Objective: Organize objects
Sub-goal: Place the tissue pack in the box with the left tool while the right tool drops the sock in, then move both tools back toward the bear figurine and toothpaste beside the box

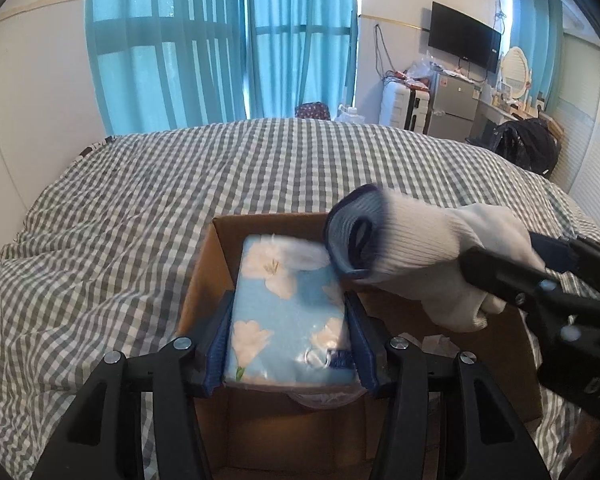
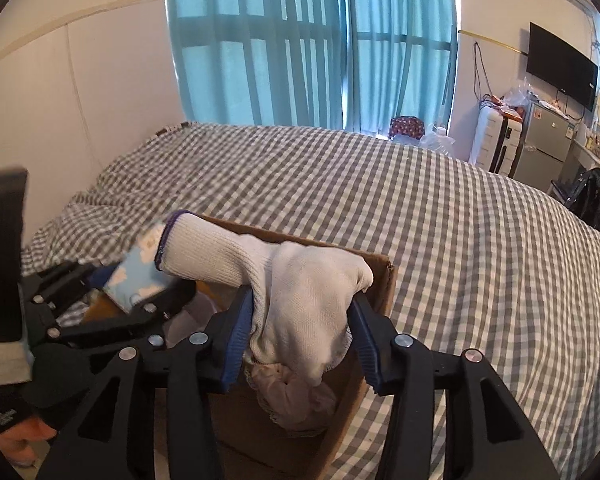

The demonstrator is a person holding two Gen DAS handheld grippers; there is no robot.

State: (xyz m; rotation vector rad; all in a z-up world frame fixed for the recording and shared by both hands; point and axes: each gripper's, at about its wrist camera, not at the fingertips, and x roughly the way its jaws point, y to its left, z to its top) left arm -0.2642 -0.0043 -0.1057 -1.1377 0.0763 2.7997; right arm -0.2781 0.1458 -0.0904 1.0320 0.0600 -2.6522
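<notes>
Gingham-covered bed (image 1: 180,184) fills the room; teal curtains (image 1: 220,40) glow over the window, wall-mounted TV (image 1: 464,36) at right.

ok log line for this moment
left gripper: shut on tissue pack | right gripper: shut on white glove | both over cardboard box

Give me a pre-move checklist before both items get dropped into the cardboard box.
1. Left gripper clamped on the floral tissue pack: ok.
2. Right gripper clamped on the white knit glove: ok.
3. Tissue pack over the cardboard box opening: ok.
4. Glove over the box: ok.
5. Room left inside, with crumpled fabric already there: cannot tell.
6. Box sitting flat on the checkered bedspread: cannot tell.
</notes>
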